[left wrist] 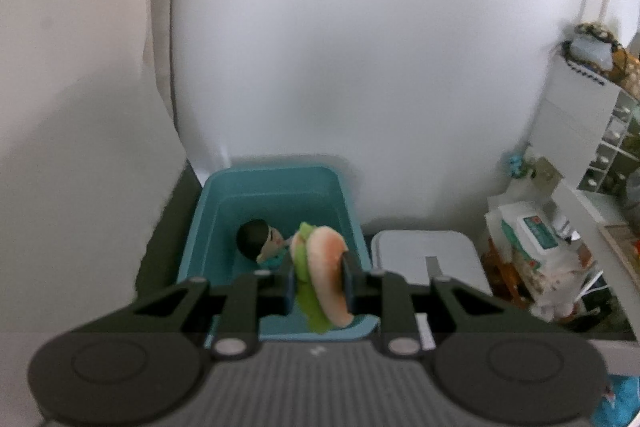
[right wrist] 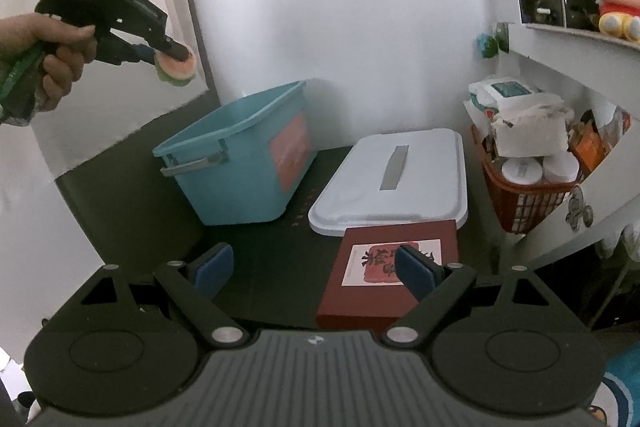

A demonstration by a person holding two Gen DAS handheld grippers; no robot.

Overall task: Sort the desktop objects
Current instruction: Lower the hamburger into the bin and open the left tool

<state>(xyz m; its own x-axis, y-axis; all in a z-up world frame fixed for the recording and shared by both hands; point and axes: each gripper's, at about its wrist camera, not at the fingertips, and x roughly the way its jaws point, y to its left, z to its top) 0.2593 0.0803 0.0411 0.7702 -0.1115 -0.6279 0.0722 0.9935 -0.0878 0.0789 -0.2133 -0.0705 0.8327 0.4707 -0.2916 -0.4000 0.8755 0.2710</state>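
Pink-and-green toy sandwich (left wrist: 320,275) clamped in the left gripper (left wrist: 318,285), held in the air above the open teal bin (left wrist: 212,203); a doll figure (left wrist: 260,239) lying inside the bin. Right gripper (right wrist: 316,269) spread wide, gripping nothing, low over the dark tabletop (right wrist: 276,267). Red box (right wrist: 384,291) just under its right finger, touching the white lidded container (right wrist: 352,187) beside the bin.

Dark tabletop (right wrist: 272,259) against white wall; teal bin (right wrist: 240,163) stands at back left; white lidded box (right wrist: 392,179) just beside it to the right; red box (right wrist: 388,275) in front, touching the white one; red basket (right wrist: 528,195) at right edge.
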